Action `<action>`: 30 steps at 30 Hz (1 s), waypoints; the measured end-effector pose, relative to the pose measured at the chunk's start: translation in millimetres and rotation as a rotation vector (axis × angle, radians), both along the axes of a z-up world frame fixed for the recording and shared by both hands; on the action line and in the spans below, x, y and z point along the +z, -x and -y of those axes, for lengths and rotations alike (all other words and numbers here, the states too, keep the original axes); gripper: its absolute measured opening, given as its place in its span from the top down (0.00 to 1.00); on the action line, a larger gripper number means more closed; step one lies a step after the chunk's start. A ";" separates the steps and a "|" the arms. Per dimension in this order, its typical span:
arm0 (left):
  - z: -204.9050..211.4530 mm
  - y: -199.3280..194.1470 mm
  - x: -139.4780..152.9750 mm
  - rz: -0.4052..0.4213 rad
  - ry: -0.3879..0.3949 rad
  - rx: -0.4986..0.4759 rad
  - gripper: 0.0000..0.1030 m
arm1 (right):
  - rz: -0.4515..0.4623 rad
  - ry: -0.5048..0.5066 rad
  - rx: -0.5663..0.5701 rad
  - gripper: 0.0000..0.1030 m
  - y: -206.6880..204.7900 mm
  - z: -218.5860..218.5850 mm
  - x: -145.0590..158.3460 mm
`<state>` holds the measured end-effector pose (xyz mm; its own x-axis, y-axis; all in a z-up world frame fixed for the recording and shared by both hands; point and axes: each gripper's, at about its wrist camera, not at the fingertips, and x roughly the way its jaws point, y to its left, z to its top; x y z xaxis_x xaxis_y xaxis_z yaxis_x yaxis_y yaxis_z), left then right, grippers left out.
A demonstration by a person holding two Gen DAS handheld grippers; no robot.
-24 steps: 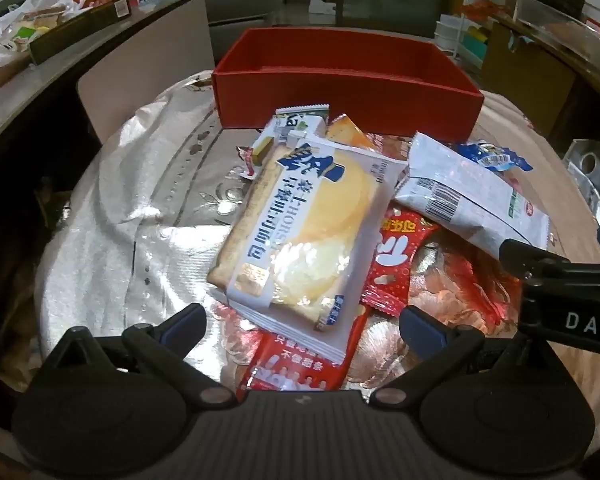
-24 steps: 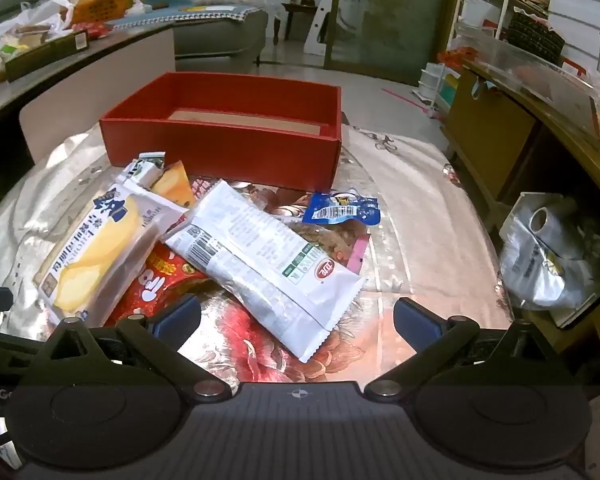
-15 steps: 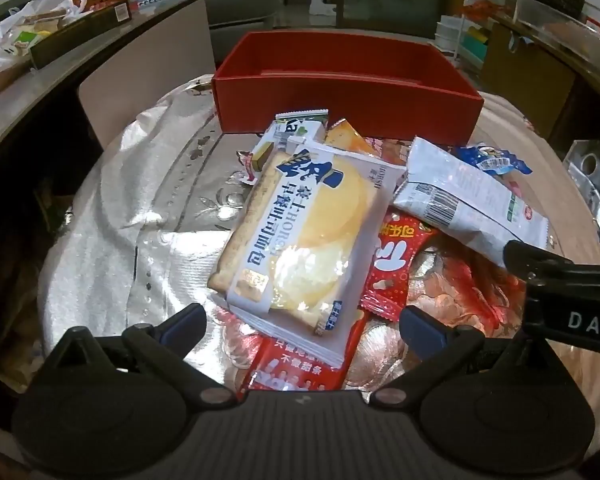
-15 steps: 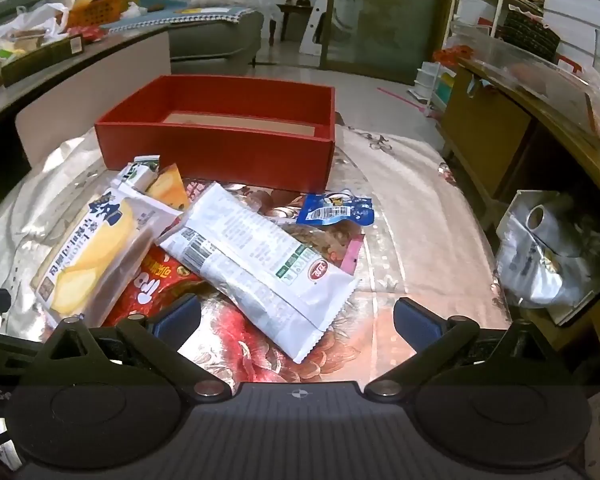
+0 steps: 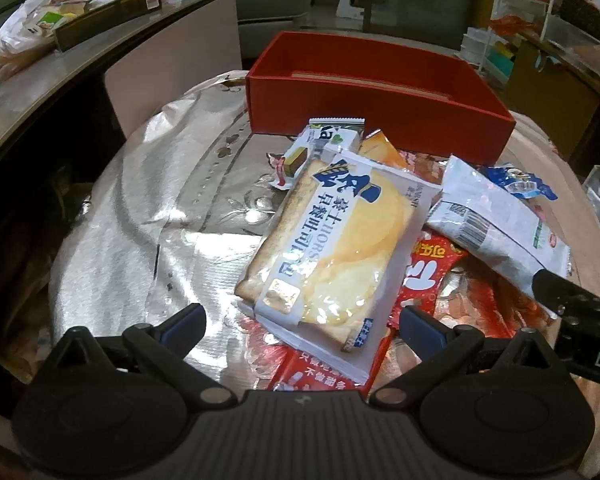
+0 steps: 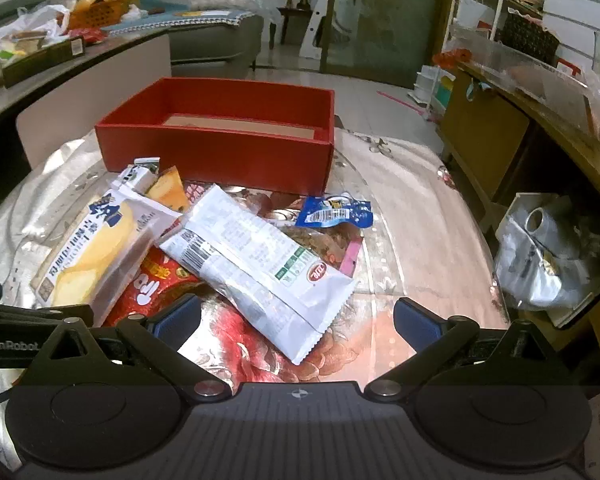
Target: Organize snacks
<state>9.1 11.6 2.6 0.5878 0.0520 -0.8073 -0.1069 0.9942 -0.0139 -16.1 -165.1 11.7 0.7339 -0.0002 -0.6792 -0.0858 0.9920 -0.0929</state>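
Observation:
A pile of snack packets lies on the cloth-covered table in front of an open red box (image 5: pixel 376 92), which also shows in the right wrist view (image 6: pixel 220 148). A yellow-and-white toast packet (image 5: pixel 332 252) (image 6: pixel 88 248) lies on top at the left. A long white packet (image 6: pixel 256 264) (image 5: pixel 496 224) lies across the middle. A red packet (image 5: pixel 424 276) sits under them. A small blue packet (image 6: pixel 334 212) lies near the box. My left gripper (image 5: pixel 304 326) is open just in front of the toast packet. My right gripper (image 6: pixel 296 316) is open, with the white packet's near end between its fingers.
A silvery floral cloth (image 5: pixel 140 220) covers the table. A curved counter (image 5: pixel 80 52) with bags and a dark box runs along the left. A wooden cabinet (image 6: pixel 488 136) and a bin with a plastic bag (image 6: pixel 548 256) stand at the right.
Both grippers have drawn back and dropped slightly, so the pile and the box sit a little farther off. Both stay open, and no packet has moved.

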 end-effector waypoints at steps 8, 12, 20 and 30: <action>2.0 0.7 0.3 0.006 -0.005 -0.007 0.04 | -0.019 0.003 0.011 0.00 -0.8 -1.5 -3.0; 3.8 1.5 0.6 0.011 -0.018 -0.012 0.04 | -0.025 0.004 0.014 0.00 -1.6 -2.8 -4.4; 4.0 1.2 -0.8 0.004 -0.020 -0.012 0.05 | -0.036 -0.002 0.017 0.00 -2.2 -2.3 -6.6; 3.9 0.8 -1.8 -0.003 -0.024 -0.015 0.06 | -0.050 -0.007 0.019 0.00 -2.7 -1.9 -9.0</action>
<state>8.3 7.6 0.8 0.5865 0.0626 -0.8075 -0.0916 0.9957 0.0107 -13.5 -163.2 2.6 0.6986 0.0187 -0.7152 -0.1094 0.9907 -0.0809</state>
